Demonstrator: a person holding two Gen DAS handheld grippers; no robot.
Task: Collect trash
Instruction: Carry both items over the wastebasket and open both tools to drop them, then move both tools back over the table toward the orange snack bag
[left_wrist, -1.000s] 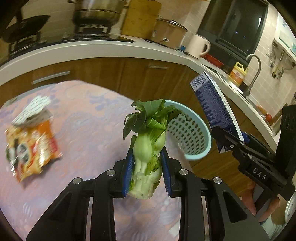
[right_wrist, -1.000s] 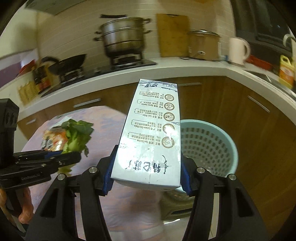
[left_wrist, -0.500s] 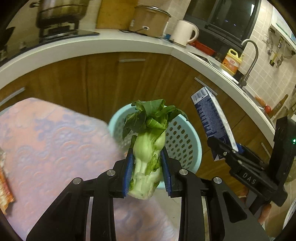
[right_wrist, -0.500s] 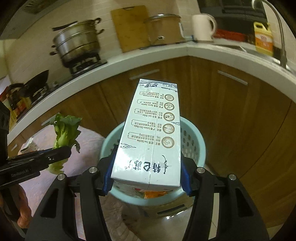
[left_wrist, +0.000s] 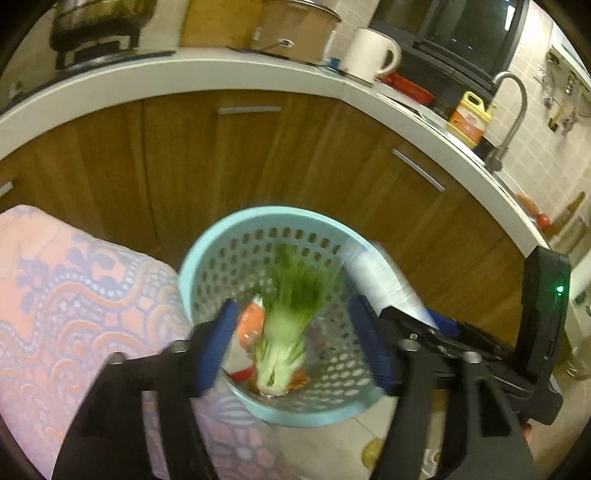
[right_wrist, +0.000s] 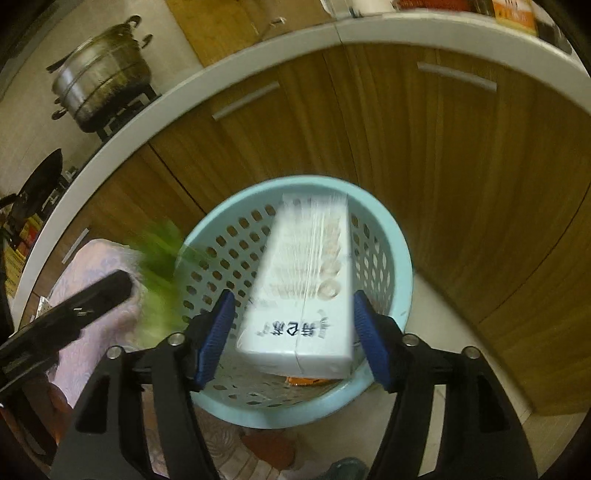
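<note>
Grippers spread, greens (left_wrist: 282, 325), carton (right_wrist: 303, 295) blurred over basket (left_wrist: 207, 258)

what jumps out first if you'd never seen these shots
A blurred green-and-white bok choy is dropping between the left gripper's open jaws into the pale blue perforated plastic basket. A white rectangular carton hangs free between the right gripper's open jaws above that basket, beside wooden cabinets.

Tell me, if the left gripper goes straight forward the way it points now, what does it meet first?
Probably the bok choy, blurred between the open left gripper pads, above the basket. Depth is unclear.
</note>
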